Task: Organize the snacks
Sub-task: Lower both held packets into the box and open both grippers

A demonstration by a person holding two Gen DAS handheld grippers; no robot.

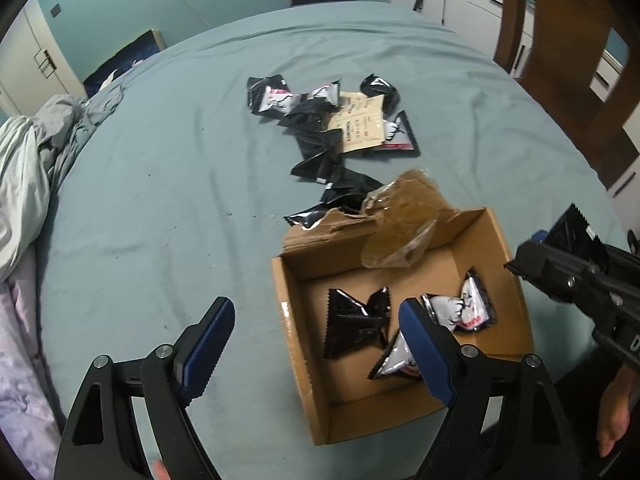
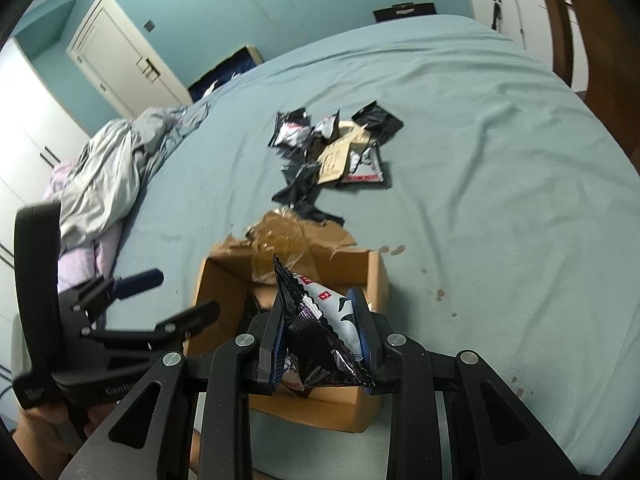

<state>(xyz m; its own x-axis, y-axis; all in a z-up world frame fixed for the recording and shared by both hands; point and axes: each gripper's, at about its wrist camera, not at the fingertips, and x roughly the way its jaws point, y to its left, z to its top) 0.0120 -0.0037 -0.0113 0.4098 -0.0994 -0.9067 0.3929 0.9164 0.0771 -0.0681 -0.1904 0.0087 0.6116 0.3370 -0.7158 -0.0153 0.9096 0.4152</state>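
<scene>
An open cardboard box (image 1: 400, 416) sits on the teal bed and holds three snack packets: a black one (image 1: 356, 320) and two white-faced ones (image 1: 468, 304). My left gripper (image 1: 316, 344) hovers open over the box's left wall, with nothing pinched between its blue pads. It also shows at the left of the right wrist view (image 2: 176, 296). My right gripper (image 2: 318, 300) is shut on a black and white packet (image 2: 320, 320) above the box (image 2: 216, 280). From the left wrist view it (image 1: 560, 272) enters at the right edge. A pile of several packets (image 1: 320, 120) lies farther up the bed.
Crumpled clear wrap (image 1: 400, 216) rests on the box's torn far flap. A tan paper packet (image 1: 360, 124) lies in the pile. Bundled bedding (image 1: 24, 184) fills the left side. A wooden chair (image 1: 560, 60) stands at the right. A person's hand (image 1: 612, 420) is beneath the right gripper.
</scene>
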